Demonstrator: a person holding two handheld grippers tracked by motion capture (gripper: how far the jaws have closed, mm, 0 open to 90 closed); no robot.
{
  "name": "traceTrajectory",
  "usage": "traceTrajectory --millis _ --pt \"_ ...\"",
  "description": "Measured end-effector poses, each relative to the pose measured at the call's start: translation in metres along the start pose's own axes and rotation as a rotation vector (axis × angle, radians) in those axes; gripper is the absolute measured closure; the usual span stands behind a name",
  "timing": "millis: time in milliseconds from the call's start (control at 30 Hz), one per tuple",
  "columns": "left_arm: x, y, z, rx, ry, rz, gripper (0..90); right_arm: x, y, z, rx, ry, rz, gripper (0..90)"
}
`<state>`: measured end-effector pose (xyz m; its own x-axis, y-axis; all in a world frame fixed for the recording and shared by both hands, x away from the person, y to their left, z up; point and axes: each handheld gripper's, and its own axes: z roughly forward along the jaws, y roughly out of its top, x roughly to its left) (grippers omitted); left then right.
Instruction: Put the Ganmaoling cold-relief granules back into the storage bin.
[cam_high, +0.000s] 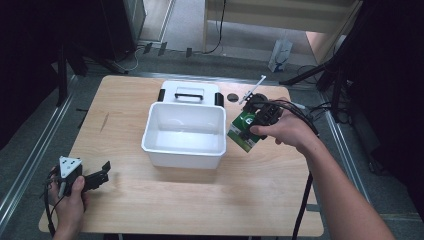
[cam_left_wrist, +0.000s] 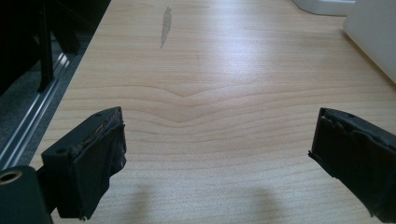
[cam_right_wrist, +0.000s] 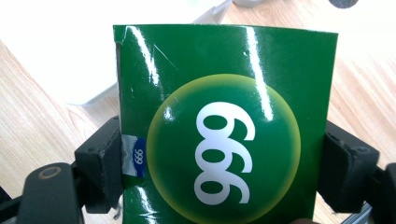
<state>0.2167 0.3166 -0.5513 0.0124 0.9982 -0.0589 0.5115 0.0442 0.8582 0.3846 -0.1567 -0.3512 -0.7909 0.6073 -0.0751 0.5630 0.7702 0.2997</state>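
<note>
Your right gripper (cam_high: 248, 129) is clamped on a green box (cam_high: 243, 126), one black jaw pressed against each side of it; in the right gripper view the box (cam_right_wrist: 224, 121) carries a round emblem with white "999" lettering, seen upside down. You hold the box in the air just beside the right wall of the white bin (cam_high: 183, 150), which stands open near the middle of the wooden table (cam_high: 200, 200). The bin's lid (cam_high: 189, 93), with its black handle, lies flat on the table touching the far side of the bin. Your left gripper (cam_high: 97, 176) rests at the near left corner of the table, well apart from the bin, its jaws spread wide with only bare wood (cam_left_wrist: 210, 116) between them.
</note>
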Motion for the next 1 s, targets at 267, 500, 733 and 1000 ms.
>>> traceTrajectory --millis 267,500,733,1000 --pt "0.000 0.000 0.000 -0.002 -0.002 -0.004 3.8 -0.002 0.014 -0.014 0.007 -0.018 -0.014 17.2" --pt "0.000 0.000 0.000 -0.001 -0.001 -0.002 3.8 -0.002 0.022 -0.023 -0.002 -0.010 -0.021 17.2" --pt "0.000 0.000 0.000 0.001 -0.002 0.001 3.8 0.005 0.031 -0.024 -0.005 -0.003 -0.048 17.1" --pt "0.000 0.000 0.000 0.000 -0.003 0.001 3.8 0.014 0.043 -0.024 -0.020 0.014 -0.091 17.1"
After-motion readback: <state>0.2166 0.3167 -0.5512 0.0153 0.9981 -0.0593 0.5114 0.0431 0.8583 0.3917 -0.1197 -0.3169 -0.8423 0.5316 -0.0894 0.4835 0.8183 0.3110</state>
